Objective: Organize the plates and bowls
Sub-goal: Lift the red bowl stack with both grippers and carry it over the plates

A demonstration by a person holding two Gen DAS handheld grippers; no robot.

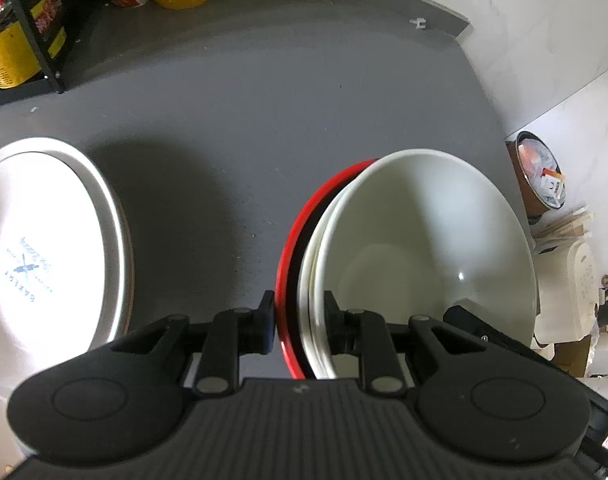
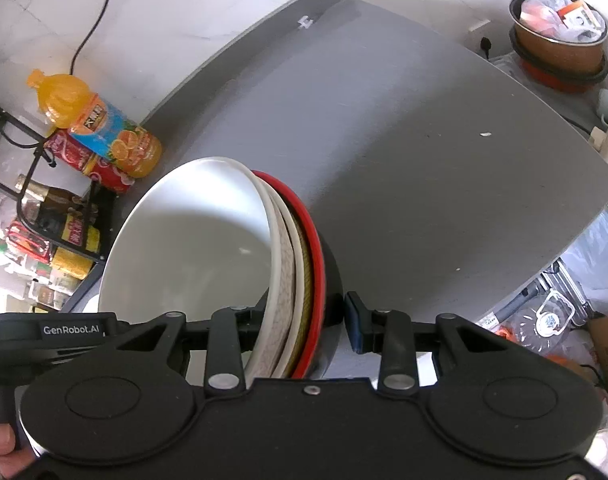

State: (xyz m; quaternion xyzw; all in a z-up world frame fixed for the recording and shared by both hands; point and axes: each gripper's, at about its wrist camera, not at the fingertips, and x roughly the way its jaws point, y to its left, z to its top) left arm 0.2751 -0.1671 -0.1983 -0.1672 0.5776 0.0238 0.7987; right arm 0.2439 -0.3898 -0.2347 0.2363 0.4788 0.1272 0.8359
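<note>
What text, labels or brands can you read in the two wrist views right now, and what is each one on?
"GenRobot.AI": white lettering on the left gripper body, seen in the right wrist view.
Blue print and crossed emblem in the white plate: upside down, too blurred to read.
Orange juice bottle label: characters too small to read.
Red can beside it: script unreadable.
Packets and tins on the black rack: print unreadable.

I see a glossy white glazed bowl [image 1: 424, 240] nested in a shiny red-rimmed bowl [image 1: 287, 264], on a matt grey table [image 1: 243, 100]. My tongs [image 1: 297, 316] look like matt black plastic with metal rivets.
</note>
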